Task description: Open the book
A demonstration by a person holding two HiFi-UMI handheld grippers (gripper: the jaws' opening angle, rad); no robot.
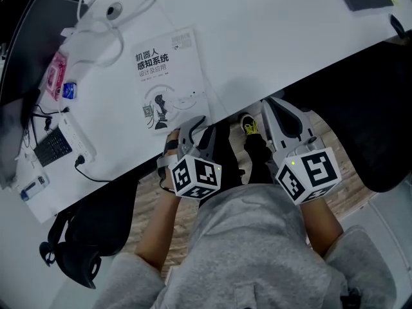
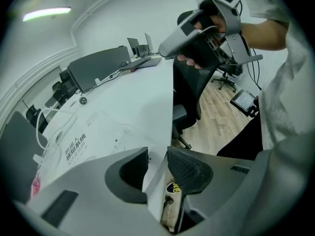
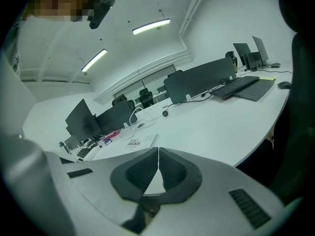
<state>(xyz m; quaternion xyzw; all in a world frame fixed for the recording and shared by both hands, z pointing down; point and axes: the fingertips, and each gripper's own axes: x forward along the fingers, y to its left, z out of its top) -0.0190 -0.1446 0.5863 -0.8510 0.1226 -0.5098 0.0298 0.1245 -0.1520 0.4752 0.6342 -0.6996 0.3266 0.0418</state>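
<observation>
book (image 1: 168, 76) lay closed, cover up, on the white worktop (image 1: 277, 37), its near corner close to the front edge. your left tongs (image 1: 195, 124) stood released at that corner, the worktop's edge showing between them. your right tongs (image 1: 270, 108) were clenched, empty, beside the edge; bare worktop lay right of the book.

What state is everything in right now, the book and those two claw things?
book, closed, lying flat on the table, cover up.
left gripper, jaws apart, at the table's edge near the book's corner, not clamped on anything.
right gripper, jaws shut, nothing between them.
</observation>
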